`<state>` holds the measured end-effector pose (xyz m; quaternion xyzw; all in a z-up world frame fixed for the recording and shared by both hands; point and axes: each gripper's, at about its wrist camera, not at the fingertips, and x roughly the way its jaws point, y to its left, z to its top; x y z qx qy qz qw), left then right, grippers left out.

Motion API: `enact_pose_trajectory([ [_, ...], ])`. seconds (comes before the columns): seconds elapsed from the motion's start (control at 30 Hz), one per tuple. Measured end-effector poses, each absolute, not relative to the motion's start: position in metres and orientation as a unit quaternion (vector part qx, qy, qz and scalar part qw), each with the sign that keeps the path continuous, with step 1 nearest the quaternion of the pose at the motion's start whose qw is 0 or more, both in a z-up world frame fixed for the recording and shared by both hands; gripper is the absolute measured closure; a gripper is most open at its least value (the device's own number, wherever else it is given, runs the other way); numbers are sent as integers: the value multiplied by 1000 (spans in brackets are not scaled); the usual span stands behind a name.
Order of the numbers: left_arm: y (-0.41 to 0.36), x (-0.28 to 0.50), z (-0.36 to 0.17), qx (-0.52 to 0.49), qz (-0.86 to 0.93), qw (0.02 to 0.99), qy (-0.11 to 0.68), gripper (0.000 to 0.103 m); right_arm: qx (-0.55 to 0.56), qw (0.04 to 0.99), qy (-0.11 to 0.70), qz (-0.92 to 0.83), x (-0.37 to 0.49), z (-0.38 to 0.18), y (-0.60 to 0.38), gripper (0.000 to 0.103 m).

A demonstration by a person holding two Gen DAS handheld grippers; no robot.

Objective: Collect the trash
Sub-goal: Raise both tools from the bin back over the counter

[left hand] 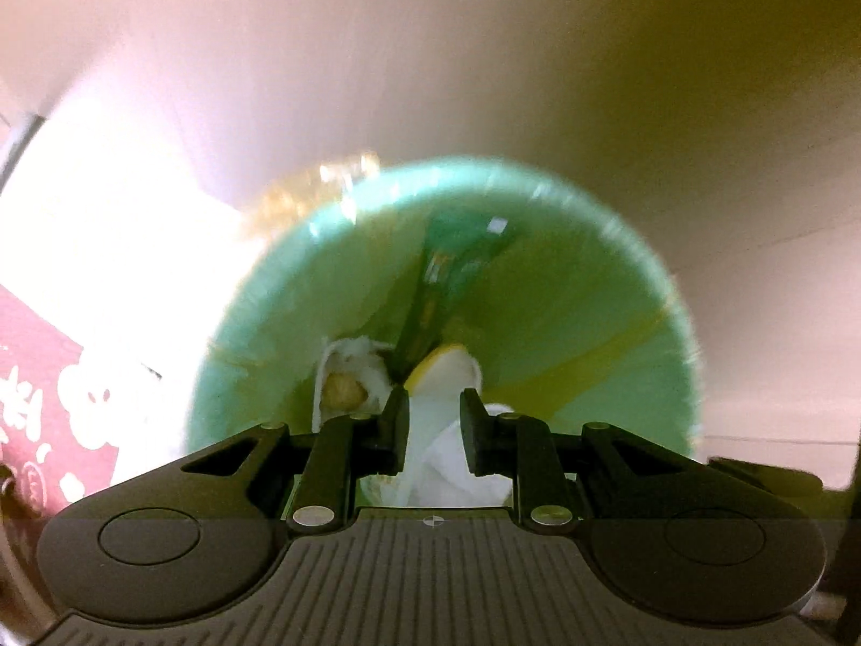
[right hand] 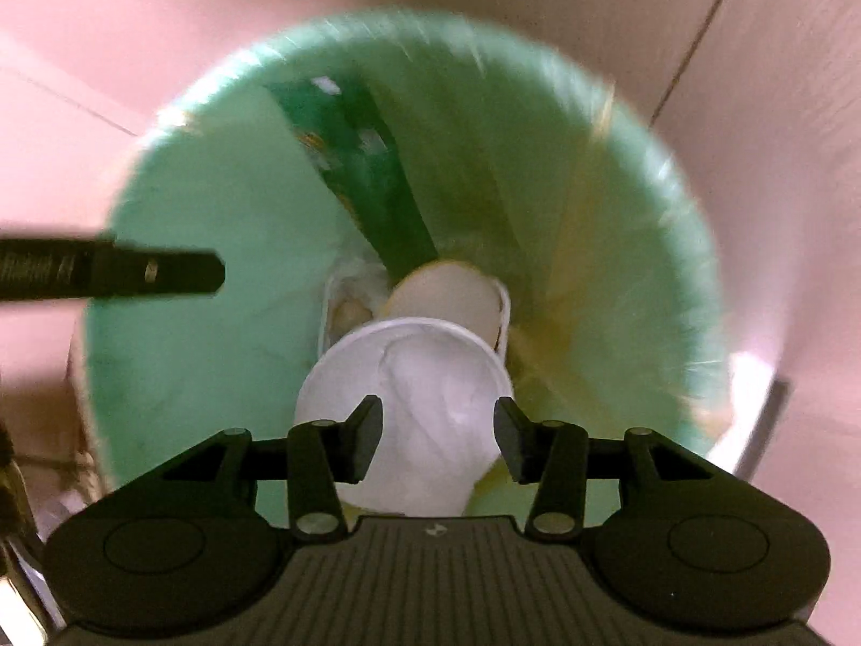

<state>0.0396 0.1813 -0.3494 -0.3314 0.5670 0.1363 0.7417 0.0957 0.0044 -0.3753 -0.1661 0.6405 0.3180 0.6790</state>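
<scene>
Both grippers (left hand: 433,420) (right hand: 438,439) apart above green bin (right hand: 215,204); white cup (right hand: 409,371) inside; wrapper (right hand: 366,161) print unreadable.

Left gripper (left hand: 433,420) points downward, jaws drawn in to a narrow gap with white crumpled material between the pads; whether the pads actually press on it is unclear through the blur. Right gripper (right hand: 438,433) likewise angled down, jaws spread wide, fingertips (right hand: 371,414) apart from each other and clamping nothing. In the right wrist view, one black finger of the left gripper (right hand: 161,273) juts in from the left edge, so the two tools sit close, side by side.
</scene>
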Motion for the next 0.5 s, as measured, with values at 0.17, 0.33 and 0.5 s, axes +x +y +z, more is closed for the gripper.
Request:
enact_pose_trajectory([
  [0.17,189,31,-267,-305,128,774,540,80,-192,734,556,338,87,-282,-7,57],
  [0.33,210,18,-178,-259,121,826,486,80,-239,798,432,345,79,-183,-27,58],
  [0.5,225,12,-99,-238,108,871,415,80,-231,846,341,340,79,-97,-48,58],
])
